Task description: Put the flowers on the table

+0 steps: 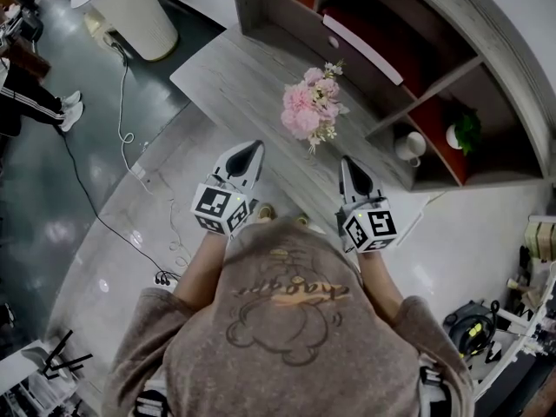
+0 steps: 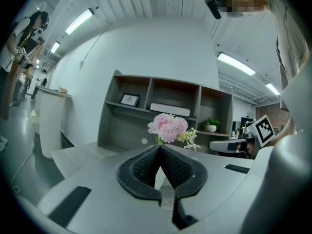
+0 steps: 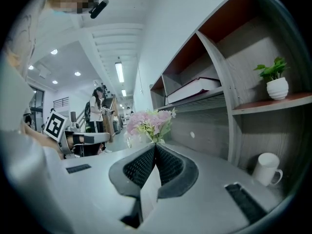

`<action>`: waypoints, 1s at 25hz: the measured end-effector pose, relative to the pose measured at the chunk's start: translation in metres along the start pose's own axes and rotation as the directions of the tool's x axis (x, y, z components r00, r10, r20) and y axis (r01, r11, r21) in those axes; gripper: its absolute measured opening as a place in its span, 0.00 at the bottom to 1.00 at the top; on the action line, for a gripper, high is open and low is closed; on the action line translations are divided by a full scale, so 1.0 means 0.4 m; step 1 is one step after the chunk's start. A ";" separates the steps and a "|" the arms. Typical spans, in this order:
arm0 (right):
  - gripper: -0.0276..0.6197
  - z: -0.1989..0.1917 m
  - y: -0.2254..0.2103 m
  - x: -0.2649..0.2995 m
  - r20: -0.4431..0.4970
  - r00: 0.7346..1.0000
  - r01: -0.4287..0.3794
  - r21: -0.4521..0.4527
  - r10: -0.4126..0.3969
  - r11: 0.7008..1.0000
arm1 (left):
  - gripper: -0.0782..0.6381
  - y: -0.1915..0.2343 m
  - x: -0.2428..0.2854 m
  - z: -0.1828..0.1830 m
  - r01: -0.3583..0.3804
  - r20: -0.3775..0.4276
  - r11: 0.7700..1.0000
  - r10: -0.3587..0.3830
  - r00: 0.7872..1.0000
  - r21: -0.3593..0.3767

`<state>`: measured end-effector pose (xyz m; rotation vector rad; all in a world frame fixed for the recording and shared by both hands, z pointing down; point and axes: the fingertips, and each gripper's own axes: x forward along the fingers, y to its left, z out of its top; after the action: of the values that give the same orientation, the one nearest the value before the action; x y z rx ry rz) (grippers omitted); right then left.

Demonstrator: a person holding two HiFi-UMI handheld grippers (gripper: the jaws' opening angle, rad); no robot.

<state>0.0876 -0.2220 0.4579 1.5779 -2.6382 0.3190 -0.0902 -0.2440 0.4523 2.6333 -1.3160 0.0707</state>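
Ahead, between left gripper (image 1: pixel 252 149) and right gripper (image 1: pixel 346 162), the pink bouquet (image 1: pixel 310 107) is standing upright on the desk (image 1: pixel 230 81); both grippers' fingers (image 2: pixel 144 167) are pressing shut, empty.

an open office or lab: strip lights (image 2: pixel 236 64) overhead, cables (image 1: pixel 127 137) trailing over polished floor (image 1: pixel 52 233) at nine o'clock, grey shelf unit (image 1: pixel 250 11) at one.

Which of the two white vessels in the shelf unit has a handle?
The white mug, standing low under the shelf board. The other, a small pot on that board, has no handle and holds a green plant.
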 end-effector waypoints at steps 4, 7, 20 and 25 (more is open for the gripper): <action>0.02 0.006 0.004 0.001 0.006 1.000 -0.012 0.002 0.012 1.000 | 0.13 -0.005 -0.001 0.002 0.003 -0.005 1.000 -0.003 1.000 0.000; 0.03 0.009 0.006 0.001 0.007 1.000 -0.014 0.003 0.014 1.000 | 0.13 -0.005 -0.006 0.003 -0.002 -0.007 1.000 0.002 1.000 -0.002; 0.03 0.008 0.015 -0.007 0.015 1.000 -0.007 0.028 0.006 1.000 | 0.13 -0.011 -0.010 0.009 -0.004 -0.005 1.000 0.004 1.000 -0.011; 0.03 0.011 0.011 -0.005 0.019 1.000 -0.001 0.027 0.000 1.000 | 0.13 -0.011 -0.005 0.009 -0.002 -0.005 1.000 0.002 1.000 -0.018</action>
<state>0.0850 -0.2190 0.4526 1.5964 -2.6600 0.3429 -0.0882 -0.2406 0.4479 2.6152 -1.3117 0.0648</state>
